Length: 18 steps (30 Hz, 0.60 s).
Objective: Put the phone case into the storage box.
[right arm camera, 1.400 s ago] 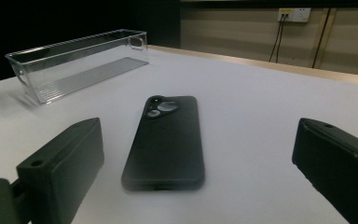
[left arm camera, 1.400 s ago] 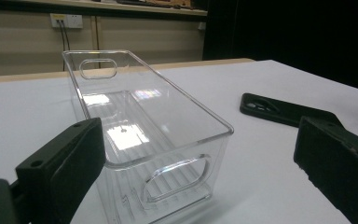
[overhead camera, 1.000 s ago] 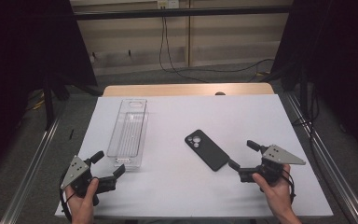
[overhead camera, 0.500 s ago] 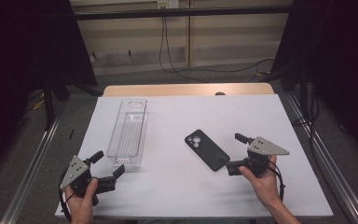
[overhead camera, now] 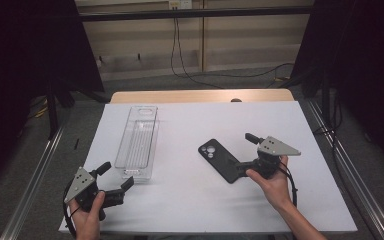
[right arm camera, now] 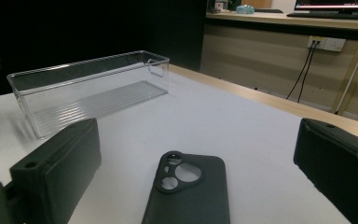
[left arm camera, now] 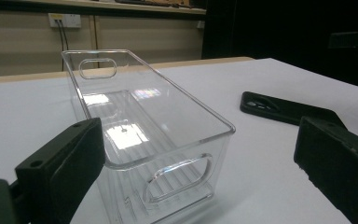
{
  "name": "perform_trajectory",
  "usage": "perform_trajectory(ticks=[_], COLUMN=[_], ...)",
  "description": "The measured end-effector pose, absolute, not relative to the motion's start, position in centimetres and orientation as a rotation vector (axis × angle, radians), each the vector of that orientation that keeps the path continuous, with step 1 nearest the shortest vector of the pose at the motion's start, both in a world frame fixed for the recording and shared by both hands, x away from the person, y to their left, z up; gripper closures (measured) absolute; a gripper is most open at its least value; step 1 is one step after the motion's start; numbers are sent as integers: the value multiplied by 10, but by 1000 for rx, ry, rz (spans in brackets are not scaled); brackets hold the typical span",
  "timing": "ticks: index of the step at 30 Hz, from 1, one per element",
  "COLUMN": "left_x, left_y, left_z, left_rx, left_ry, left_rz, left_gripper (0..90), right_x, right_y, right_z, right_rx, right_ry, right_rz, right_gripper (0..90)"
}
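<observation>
The left gripper (overhead camera: 114, 178) sat at the near left corner of the white table (overhead camera: 290, 115), held in the person's left hand (overhead camera: 87, 220), just short of the clear plastic bin (overhead camera: 139, 142). Its jaws stood wide apart with nothing between them. In the left gripper view the near end wall of the bin (left arm camera: 168, 172), with its oval handle cut-out, rose between the two jaws, but neither jaw touched it.

The bin lay lengthwise, running away from the person, empty and upright (a second handle hole showed at its far end).

To the right of the bin, well apart from it, a dark phone case (overhead camera: 220, 159) lay flat on the table with its camera cut-outs facing up, turned at an angle.

The right gripper (overhead camera: 244, 153) was at the near right end of that case, held in the person's right hand (overhead camera: 272, 182), its jaws spread wide. In the right gripper view the case (right arm camera: 186, 196) lay between the open jaws, apart from both, with the bin (right arm camera: 88, 88) farther off beyond the left-hand jaw.
</observation>
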State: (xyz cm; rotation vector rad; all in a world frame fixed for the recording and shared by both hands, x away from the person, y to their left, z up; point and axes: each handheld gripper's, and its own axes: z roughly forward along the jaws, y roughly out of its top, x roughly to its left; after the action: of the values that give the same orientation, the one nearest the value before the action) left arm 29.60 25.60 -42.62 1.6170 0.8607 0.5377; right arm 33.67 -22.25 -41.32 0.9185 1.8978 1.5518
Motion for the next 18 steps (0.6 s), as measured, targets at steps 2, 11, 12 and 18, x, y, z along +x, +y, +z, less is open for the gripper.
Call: perform_trajectory(ticks=[2,11,12,18], left_x=[296,296,296,296], left_y=[256,257,257,257], left_z=[-426,-426,-426,-426], left_rx=[1616,1614,1612,1612], left_ry=[860,861,863,862], left_rz=[538,537,536,535], left_gripper=[21,21,21,21], right_x=[341,361,363,374], right_y=[-220,-214,-214,-209], right_z=[-414,-411,-410,-410], right_rx=[919,945,947,957], right_ry=[1906,1924,1924,1950], right_rz=[1539,1517,1518,1511], right_gripper=[2,1,1,6])
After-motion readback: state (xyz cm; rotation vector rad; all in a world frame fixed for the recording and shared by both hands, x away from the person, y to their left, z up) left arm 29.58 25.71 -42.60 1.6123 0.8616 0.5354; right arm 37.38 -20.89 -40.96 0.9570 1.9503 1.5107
